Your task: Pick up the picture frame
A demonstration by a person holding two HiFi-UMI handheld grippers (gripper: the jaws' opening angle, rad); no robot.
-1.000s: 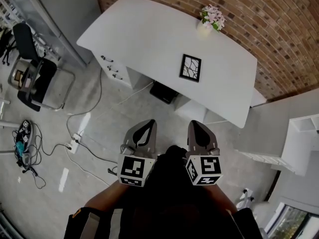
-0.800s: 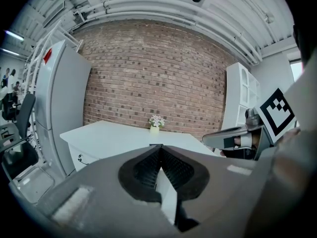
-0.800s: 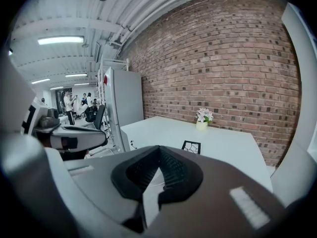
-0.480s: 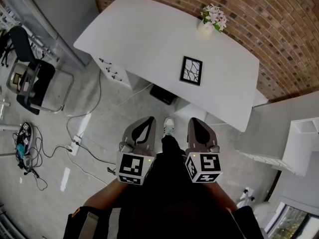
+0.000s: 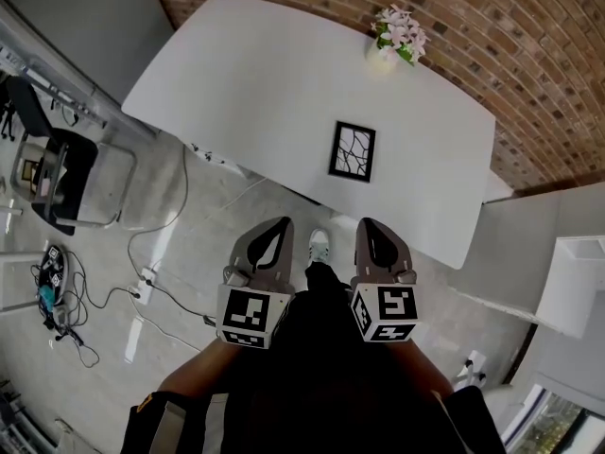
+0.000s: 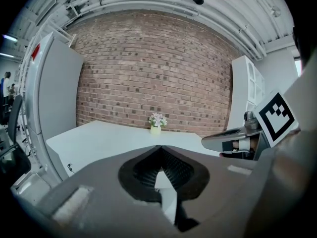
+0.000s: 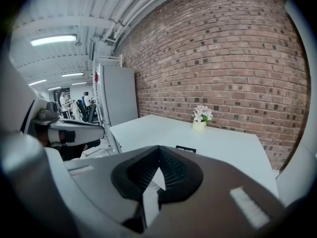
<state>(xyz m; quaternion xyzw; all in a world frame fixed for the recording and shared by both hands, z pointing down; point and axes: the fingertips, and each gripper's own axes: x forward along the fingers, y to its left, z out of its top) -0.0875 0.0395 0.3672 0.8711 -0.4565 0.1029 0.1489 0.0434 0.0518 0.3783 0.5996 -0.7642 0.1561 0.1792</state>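
Left gripper (image 5: 278, 231): jaws clenched, empty. Right gripper (image 5: 368, 227): same. The small black rectangular picture frame (image 5: 353, 150) lies flat on the white table (image 5: 236, 74), ahead of both tips and almost straight beyond the right one. Its long axis runs away from the tongs. The right is nearer, so I'd lead with it.

Black picture frame (image 5: 353, 150), white branching pattern, flat on white table (image 5: 236, 93)

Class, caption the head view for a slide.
Shut grey left tongs and right tongs held before a white table bearing a black rectangular picture frame and a pot of pink flowers.
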